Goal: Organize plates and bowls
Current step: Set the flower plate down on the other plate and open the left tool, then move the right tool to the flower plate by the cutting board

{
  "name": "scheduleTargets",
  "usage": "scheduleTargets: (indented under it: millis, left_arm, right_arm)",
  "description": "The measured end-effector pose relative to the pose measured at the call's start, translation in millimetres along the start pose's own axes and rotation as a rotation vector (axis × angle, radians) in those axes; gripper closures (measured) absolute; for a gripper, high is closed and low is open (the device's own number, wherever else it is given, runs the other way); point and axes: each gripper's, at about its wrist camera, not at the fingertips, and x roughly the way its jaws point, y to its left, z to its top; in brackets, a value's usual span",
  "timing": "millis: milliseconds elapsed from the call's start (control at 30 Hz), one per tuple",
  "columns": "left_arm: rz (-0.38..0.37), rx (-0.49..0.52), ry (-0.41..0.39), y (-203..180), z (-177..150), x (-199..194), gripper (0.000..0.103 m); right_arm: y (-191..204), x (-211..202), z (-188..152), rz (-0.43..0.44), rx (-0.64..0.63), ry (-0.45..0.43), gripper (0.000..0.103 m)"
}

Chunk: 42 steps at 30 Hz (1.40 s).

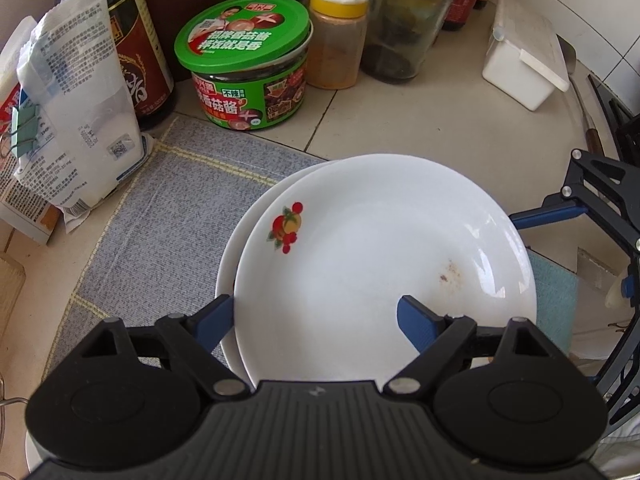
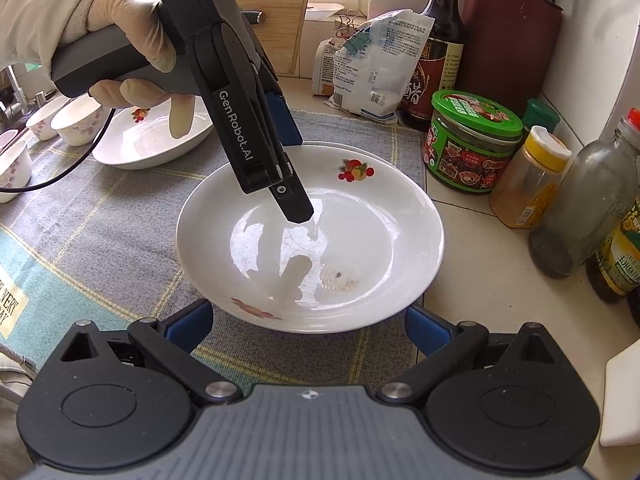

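A white plate with a fruit print (image 1: pixel 384 264) lies on a second white plate (image 1: pixel 236 248) on the grey mat (image 1: pixel 160 200). My left gripper (image 1: pixel 316 320) is open, one finger outside the top plate's left rim and the other finger over its inside. From the right wrist view the same plate (image 2: pixel 360 248) shows with the left gripper (image 2: pixel 294 204) reaching down into it. My right gripper (image 2: pixel 310 326) is open and empty, just short of the plate's near rim. Another fruit-print plate (image 2: pixel 152 140) and small floral bowls (image 2: pixel 76 120) stand at the far left.
A green-lidded sauce jar (image 1: pixel 248 64), a yellow spice jar (image 1: pixel 338 40), a glass bottle (image 1: pixel 404 20), a dark soy bottle (image 1: pixel 136 52) and white bags (image 1: pixel 76 120) line the back. A white box (image 1: pixel 524 52) stands at right. A knife block (image 2: pixel 508 36) is by the wall.
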Motion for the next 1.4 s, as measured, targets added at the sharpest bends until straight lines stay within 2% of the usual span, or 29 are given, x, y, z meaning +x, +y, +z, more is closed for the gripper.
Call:
scheduleTargets:
  millis: [300, 400, 533, 700, 867, 1133, 1400]
  left_arm:
    - [0.055, -0.008, -0.022, -1, -4, -5, 0.014]
    - [0.044, -0.030, -0.048, -1, -10, -12, 0.014]
    - [0.060, -0.035, -0.136, -11, -22, -31, 0.014]
    - [0.061, -0.089, -0.257, -26, -48, -58, 0.011]
    - [0.151, -0.131, -0.341, -46, -83, -80, 0.010]
    - [0.233, -0.332, -0.406, -64, -144, -105, 0.010]
    - [0.424, -0.416, -0.459, -66, -214, -111, 0.010]
  right_arm:
    - [4, -2, -1, -0.017, -0.016, -0.015, 0.000]
    - [5, -6, -3, -0.028, -0.012, -0.024, 0.000]
    - [8, -13, -5, -0.060, -0.007, -0.050, 0.000]
    - [10, -19, -5, -0.064, -0.006, -0.062, 0.000]
    - [15, -20, -2, -0.018, -0.029, -0.061, 0.000]
    - [33, -5, 14, 0.089, -0.108, -0.042, 0.000]
    - [76, 9, 41, 0.089, -0.201, -0.032, 0.000]
